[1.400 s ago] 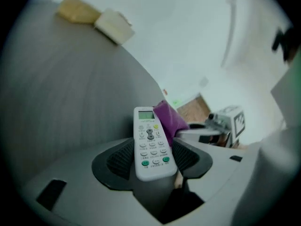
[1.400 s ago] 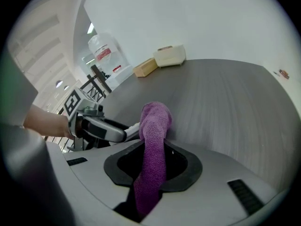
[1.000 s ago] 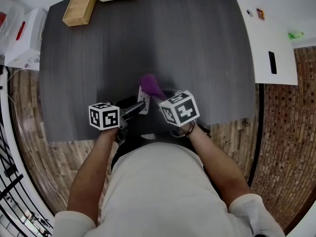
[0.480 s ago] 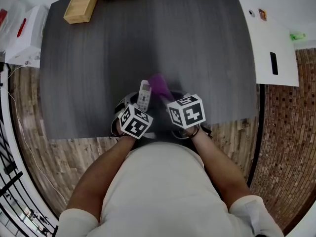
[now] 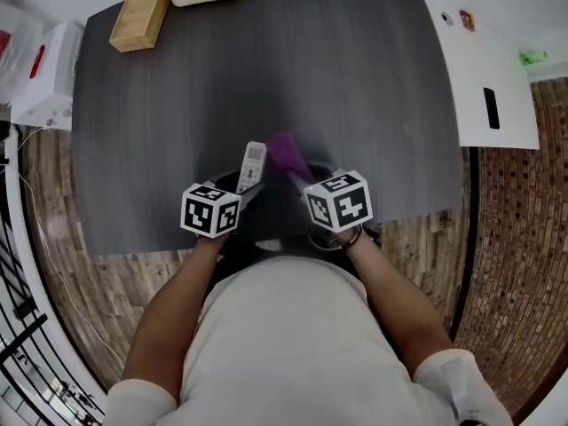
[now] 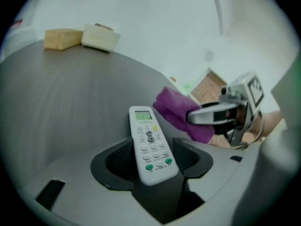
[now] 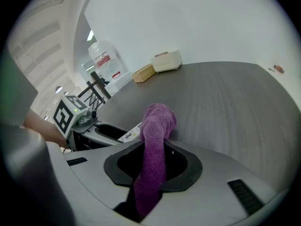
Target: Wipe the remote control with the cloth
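Above table [image 5: 355,78], remote [image 5: 252,165] beside cloth [image 5: 286,153]

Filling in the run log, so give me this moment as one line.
left gripper: jaws just closed further, shut on remote control | right gripper: shut on purple cloth | purple cloth beside remote control

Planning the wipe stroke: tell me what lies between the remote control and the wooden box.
Only bare dark tabletop lies between the remote control and wooden box, shown in the head view.
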{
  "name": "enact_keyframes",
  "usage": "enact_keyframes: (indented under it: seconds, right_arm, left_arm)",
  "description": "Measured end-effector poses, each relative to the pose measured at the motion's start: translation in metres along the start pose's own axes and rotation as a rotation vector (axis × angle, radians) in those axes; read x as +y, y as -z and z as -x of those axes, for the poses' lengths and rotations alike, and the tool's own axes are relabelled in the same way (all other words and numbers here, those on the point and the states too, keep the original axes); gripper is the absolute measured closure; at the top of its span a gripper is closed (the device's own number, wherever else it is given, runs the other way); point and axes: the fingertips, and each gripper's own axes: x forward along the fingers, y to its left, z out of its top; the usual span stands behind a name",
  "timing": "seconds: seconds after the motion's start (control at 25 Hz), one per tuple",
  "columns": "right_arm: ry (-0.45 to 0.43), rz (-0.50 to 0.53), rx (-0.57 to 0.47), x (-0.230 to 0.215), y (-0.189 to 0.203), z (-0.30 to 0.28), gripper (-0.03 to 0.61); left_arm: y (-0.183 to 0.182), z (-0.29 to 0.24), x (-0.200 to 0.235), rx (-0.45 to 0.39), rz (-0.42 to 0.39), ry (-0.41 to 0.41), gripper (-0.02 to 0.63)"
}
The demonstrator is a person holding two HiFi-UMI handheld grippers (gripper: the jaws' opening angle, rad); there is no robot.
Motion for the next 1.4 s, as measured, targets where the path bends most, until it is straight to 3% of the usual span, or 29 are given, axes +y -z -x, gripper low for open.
enact_keyframes:
  seconds: [0.04, 0.12, 0.16, 0.2, 0.24, 0.28, 0.36, 0.44, 0.52, 0.56, 0.6, 0.68, 0.8, 0.88, 0.92, 1.0, 1.12, 1.4]
  right_arm:
    - [-0.001, -0.004, -0.007, -0.001, -0.001, 0.002, 0.489]
    - [-0.01, -0.006, -0.024, -0.001, -0.003, 0.005, 0.489]
    - [-0.017, -0.003, -0.029, 0.0, -0.004, 0.006, 0.489]
    - [-0.024, 0.003, -0.028, 0.002, -0.003, 0.006, 0.489]
    - [-0.03, 0.009, -0.021, 0.004, -0.001, 0.005, 0.489]
    - [-0.034, 0.014, -0.01, 0.006, 0.002, 0.002, 0.489]
    - [-0.034, 0.012, 0.007, 0.006, 0.008, -0.003, 0.489]
    - [-0.031, -0.004, 0.015, 0.005, 0.012, -0.007, 0.489]
    - [-0.031, -0.007, 0.014, 0.006, 0.012, -0.008, 0.489]
    - [-0.031, -0.004, 0.013, 0.006, 0.011, -0.007, 0.489]
    - [-0.03, -0.001, 0.011, 0.005, 0.01, -0.006, 0.489]
    - [-0.02, 0.001, 0.005, 0.001, 0.008, -0.003, 0.489]
    - [-0.004, 0.001, 0.002, -0.004, 0.007, -0.001, 0.489]
    - [0.002, 0.01, 0.007, -0.003, 0.008, -0.001, 0.489]
    - [0.003, 0.017, 0.009, -0.001, 0.009, -0.002, 0.489]
    - [0.0, 0.032, 0.013, 0.003, 0.01, -0.003, 0.489]
    - [-0.001, 0.048, 0.026, 0.006, 0.016, -0.004, 0.489]
    - [-0.005, 0.075, 0.059, 0.012, 0.025, -0.014, 0.489]
  left_arm:
    - [-0.004, 0.004, -0.008, -0.04, 0.097, 0.097, 0.354]
    - [-0.016, 0.016, -0.024, -0.152, 0.382, 0.334, 0.376]
    - [-0.022, 0.023, -0.026, -0.211, 0.548, 0.432, 0.469]
    - [-0.024, 0.027, -0.025, -0.255, 0.676, 0.491, 0.509]
    - [-0.023, 0.028, -0.021, -0.274, 0.721, 0.505, 0.512]
    - [-0.019, 0.026, -0.017, -0.265, 0.686, 0.481, 0.512]
    - [-0.006, 0.021, -0.015, -0.204, 0.538, 0.406, 0.511]
    - [-0.001, 0.019, -0.016, -0.184, 0.468, 0.388, 0.512]
    - [-0.01, 0.025, -0.015, -0.232, 0.409, 0.365, 0.512]
    - [-0.019, 0.031, -0.015, -0.269, 0.333, 0.328, 0.512]
    - [-0.031, 0.038, -0.016, -0.304, 0.208, 0.273, 0.512]
    - [-0.053, 0.052, -0.027, -0.326, -0.171, 0.127, 0.512]
    - [-0.055, 0.049, -0.052, -0.182, -0.827, -0.062, 0.512]
    - [-0.035, 0.037, -0.062, -0.069, -1.145, -0.1, 0.512]
    - [-0.023, 0.031, -0.067, -0.031, -1.244, -0.087, 0.512]
    - [-0.002, 0.021, -0.074, 0.029, -1.318, -0.015, 0.507]
    - [0.022, 0.013, -0.074, 0.117, -1.291, 0.089, 0.421]
    - [0.044, 0.013, -0.071, 0.195, -1.25, 0.153, 0.347]
